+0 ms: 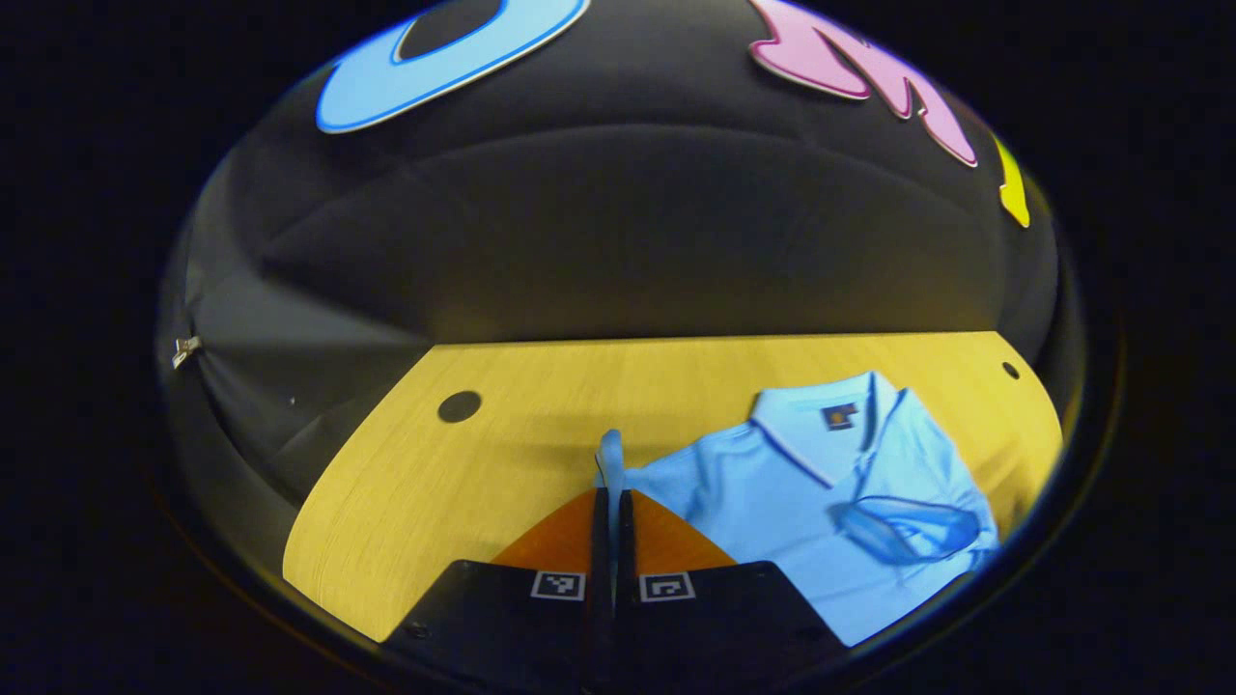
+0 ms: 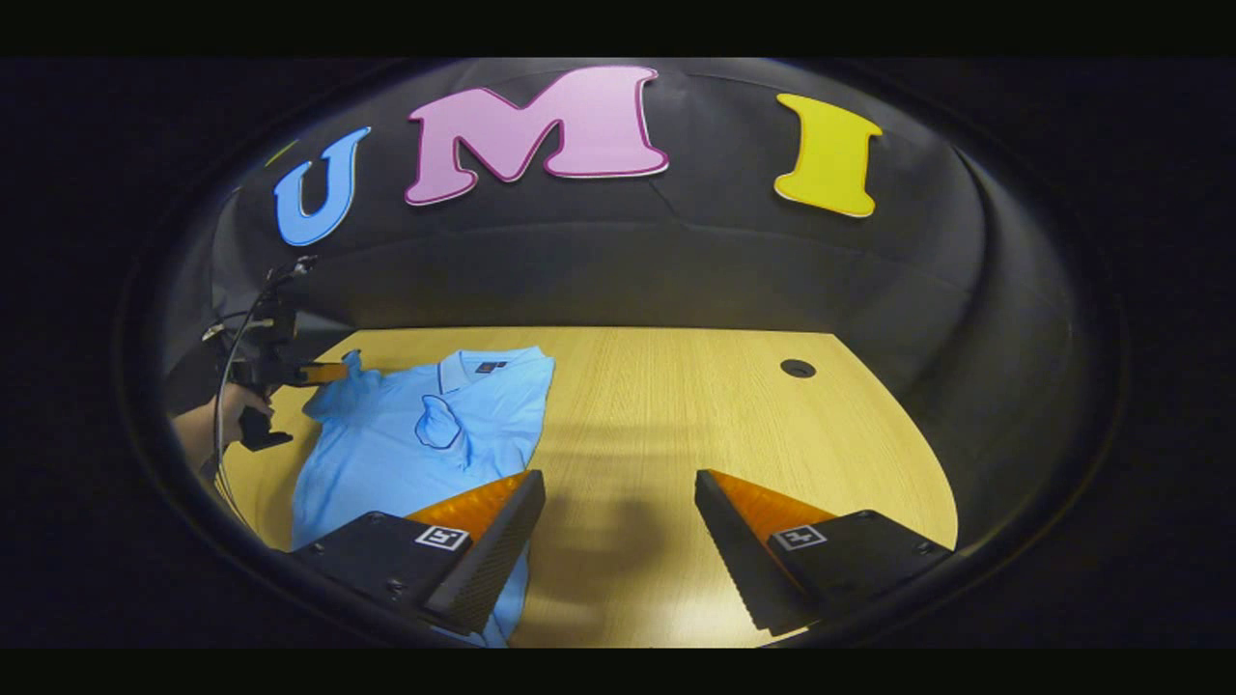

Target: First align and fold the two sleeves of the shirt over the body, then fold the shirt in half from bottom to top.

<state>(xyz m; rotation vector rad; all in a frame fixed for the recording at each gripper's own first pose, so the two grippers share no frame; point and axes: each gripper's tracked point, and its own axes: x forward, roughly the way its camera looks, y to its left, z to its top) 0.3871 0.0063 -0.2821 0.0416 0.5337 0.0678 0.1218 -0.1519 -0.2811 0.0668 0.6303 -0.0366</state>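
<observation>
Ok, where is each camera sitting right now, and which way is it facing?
Left gripper view: rides the left gripper, low over the table, facing the booth wall; its fingers pinch the sleeve of the shirt.
Right gripper view: rides the right gripper, jaws apart over bare table, facing the wall; it also shows the left gripper and a hand holding it.
Shared: shirt, table, wall.
</observation>
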